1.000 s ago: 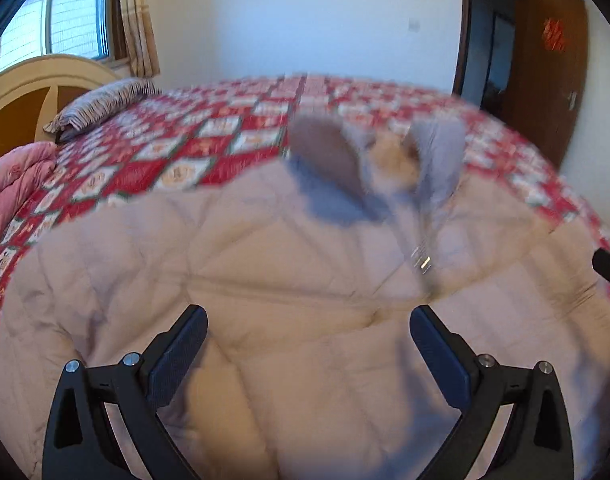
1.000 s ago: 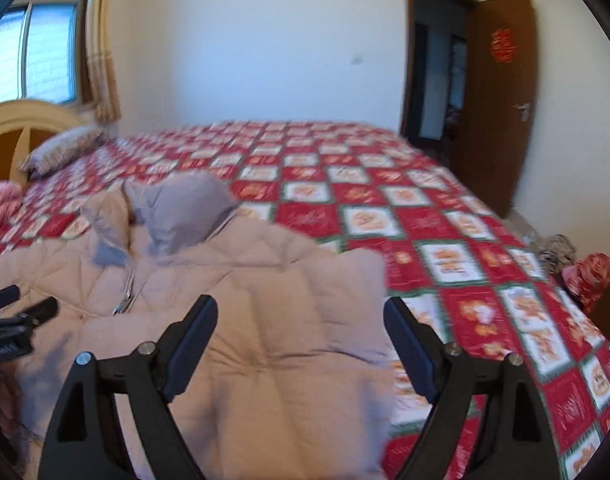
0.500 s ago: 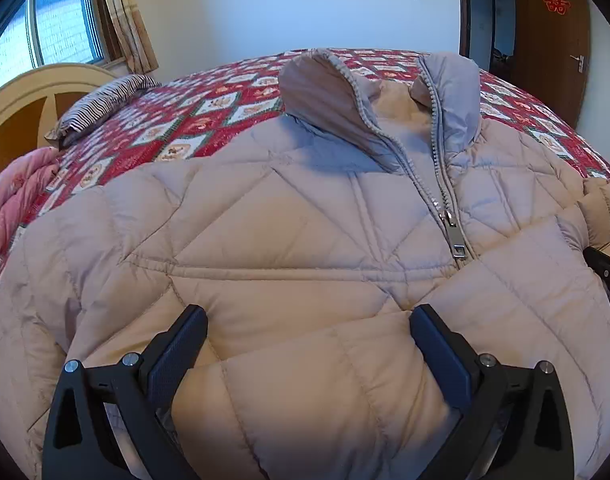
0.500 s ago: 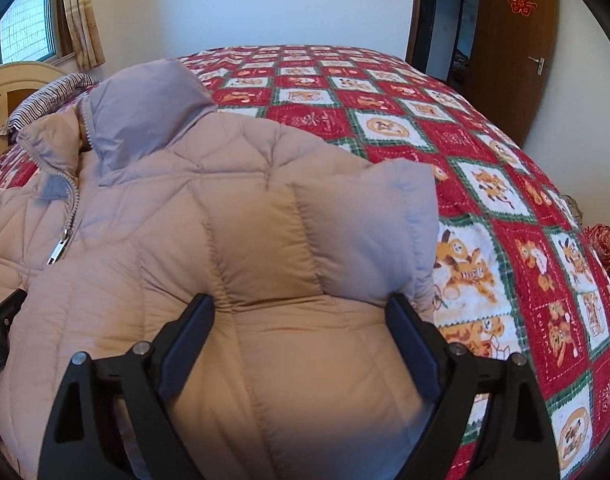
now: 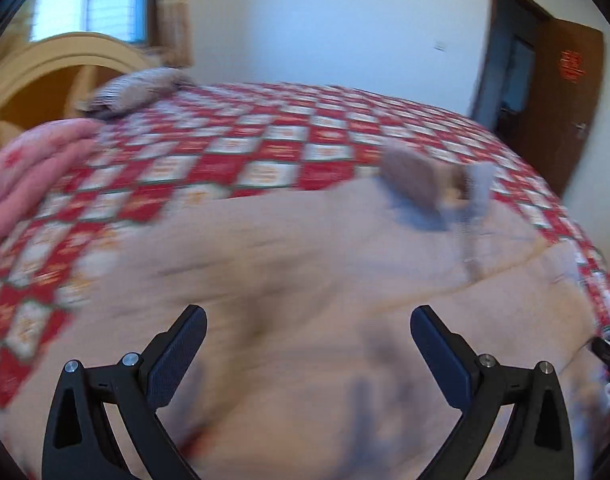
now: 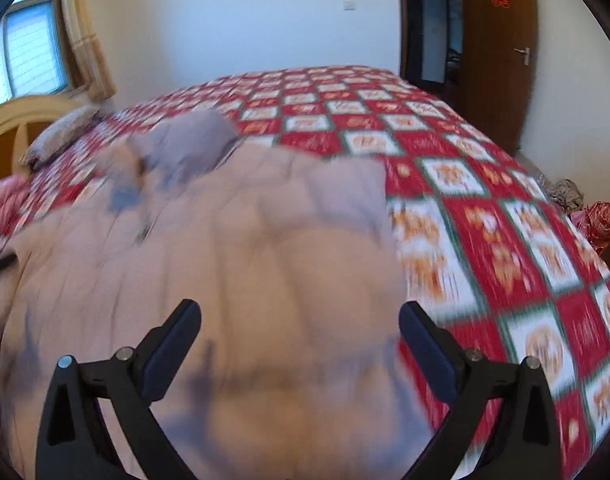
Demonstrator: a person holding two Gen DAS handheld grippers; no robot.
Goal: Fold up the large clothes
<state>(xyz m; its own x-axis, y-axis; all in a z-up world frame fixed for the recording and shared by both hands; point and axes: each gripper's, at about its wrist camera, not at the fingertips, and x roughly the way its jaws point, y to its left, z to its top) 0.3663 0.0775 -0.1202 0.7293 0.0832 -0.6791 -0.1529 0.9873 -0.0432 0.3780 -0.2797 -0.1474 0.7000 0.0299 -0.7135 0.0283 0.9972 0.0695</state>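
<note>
From the left wrist camera, blurred by motion, a pale beige quilted jacket [image 5: 305,280] lies spread flat on a bed covered with a red-and-white checked bedspread [image 5: 241,152], filling the lower half of the view. Its collar [image 5: 429,188] stands up at the far end, toward the right. The left gripper [image 5: 307,344] hangs over the jacket's body with its two fingers [image 5: 177,356] spread wide; only the jacket's surface shows behind the gap, and neither pad presses on it. A pink quilt [image 5: 29,184] is bunched at the left edge of the bed, a striped pillow [image 5: 133,90] rests by the curved wooden headboard [image 5: 53,72], a window [image 5: 93,0] sits above, and a brown door [image 5: 561,96] stands open at the right. The right wrist camera, also blurred, shows the same jacket [image 6: 225,260] covering the left and centre of the bedspread [image 6: 485,200], with the collar [image 6: 185,144] at the far left and the jacket's right edge running along the checks. The right gripper [image 6: 299,340] is over that part of the jacket, its jaws opening and standing far apart; the fingers [image 6: 425,348] pinch nothing, the jacket lying below them. A tip of the left gripper pokes in at the left edge. A crumpled red bag [image 6: 601,220] lies beside the bed at the right.
</note>
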